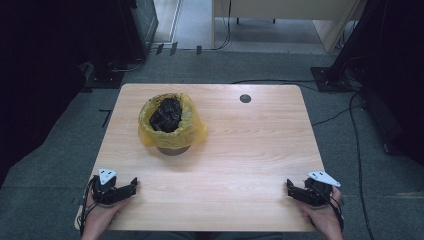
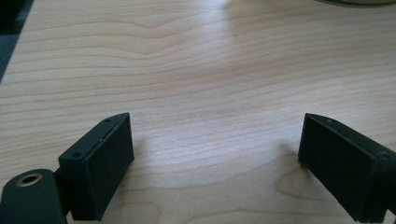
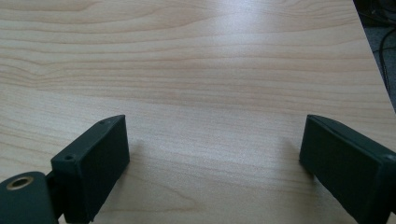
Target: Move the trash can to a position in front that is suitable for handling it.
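Both tongs, bare table ahead

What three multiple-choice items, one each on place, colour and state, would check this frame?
1. Where does the small bin stand on the table?
A far left part
B near right corner
C centre of the near edge
2. What colour is the bin's bag liner?
A blue
B yellow
C white
3. How are the left gripper and right gripper?
A both open, holding nothing
B both shut on the bag
C left shut, right open

A: it sits toward the far left.
B: yellow plastic drapes over its rim.
A: bare wood shows between both pairs of jaws.
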Tool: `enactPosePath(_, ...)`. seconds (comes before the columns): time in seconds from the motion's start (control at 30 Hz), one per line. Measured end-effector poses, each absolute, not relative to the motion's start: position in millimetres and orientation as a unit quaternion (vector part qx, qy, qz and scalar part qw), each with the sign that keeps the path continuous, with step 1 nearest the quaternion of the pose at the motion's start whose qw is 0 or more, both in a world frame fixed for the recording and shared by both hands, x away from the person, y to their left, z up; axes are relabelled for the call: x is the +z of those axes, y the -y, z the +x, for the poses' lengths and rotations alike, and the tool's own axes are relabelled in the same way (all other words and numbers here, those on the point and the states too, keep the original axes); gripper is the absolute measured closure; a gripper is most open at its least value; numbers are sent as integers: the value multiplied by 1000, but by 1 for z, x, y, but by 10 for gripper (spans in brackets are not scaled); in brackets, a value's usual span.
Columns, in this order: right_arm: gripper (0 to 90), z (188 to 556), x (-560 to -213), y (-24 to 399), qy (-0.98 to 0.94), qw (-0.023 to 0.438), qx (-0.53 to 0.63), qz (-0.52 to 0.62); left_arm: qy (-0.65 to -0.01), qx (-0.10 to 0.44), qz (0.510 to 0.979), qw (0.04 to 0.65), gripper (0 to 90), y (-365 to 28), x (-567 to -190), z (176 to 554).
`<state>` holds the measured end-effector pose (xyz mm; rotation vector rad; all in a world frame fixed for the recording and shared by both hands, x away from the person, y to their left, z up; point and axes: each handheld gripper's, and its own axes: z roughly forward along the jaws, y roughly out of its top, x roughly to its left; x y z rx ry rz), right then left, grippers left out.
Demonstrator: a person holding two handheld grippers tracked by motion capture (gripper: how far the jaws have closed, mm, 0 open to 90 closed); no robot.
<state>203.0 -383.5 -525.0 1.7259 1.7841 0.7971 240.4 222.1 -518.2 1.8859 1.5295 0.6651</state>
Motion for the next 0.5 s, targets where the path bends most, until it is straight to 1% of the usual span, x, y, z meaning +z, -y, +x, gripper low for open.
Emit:
enactPosePath(0.1, 81, 203, -525, 384, -660, 262, 298, 637, -566, 249, 722, 311, 108, -221, -518, 240)
enactPosePath(0.13, 86, 203, -525, 384, -660, 262, 298, 638, -570, 250, 719, 309, 141, -220, -517, 242)
enactPosePath(0.2, 97, 203, -525, 384, -660, 264, 296, 638, -575, 251, 715, 307, 155, -220, -516, 244)
enactPosePath(0.23, 158, 202, -524, 383, -660, 270, 299, 634, -588, 256, 703, 305, 210, -220, -514, 249)
enactPosePath(0.27, 159, 202, -524, 383, -661, 269, 300, 633, -595, 257, 696, 310, 250, -222, -513, 252)
enactPosePath(0.33, 170, 202, -524, 382, -660, 270, 300, 634, -602, 257, 688, 312, 264, -222, -511, 256)
enactPosePath(0.4, 184, 202, -524, 382, -661, 272, 301, 631, -608, 259, 676, 326, 332, -224, -506, 262)
enactPosePath(0.43, 184, 202, -524, 382, -661, 272, 301, 631, -611, 259, 668, 336, 332, -224, -502, 266)
enactPosePath(0.47, 223, 202, -524, 381, -659, 276, 301, 632, -614, 258, 662, 344, 363, -224, -499, 271)
enactPosePath(0.5, 223, 202, -524, 381, -659, 276, 301, 632, -615, 257, 656, 353, 387, -224, -494, 276)
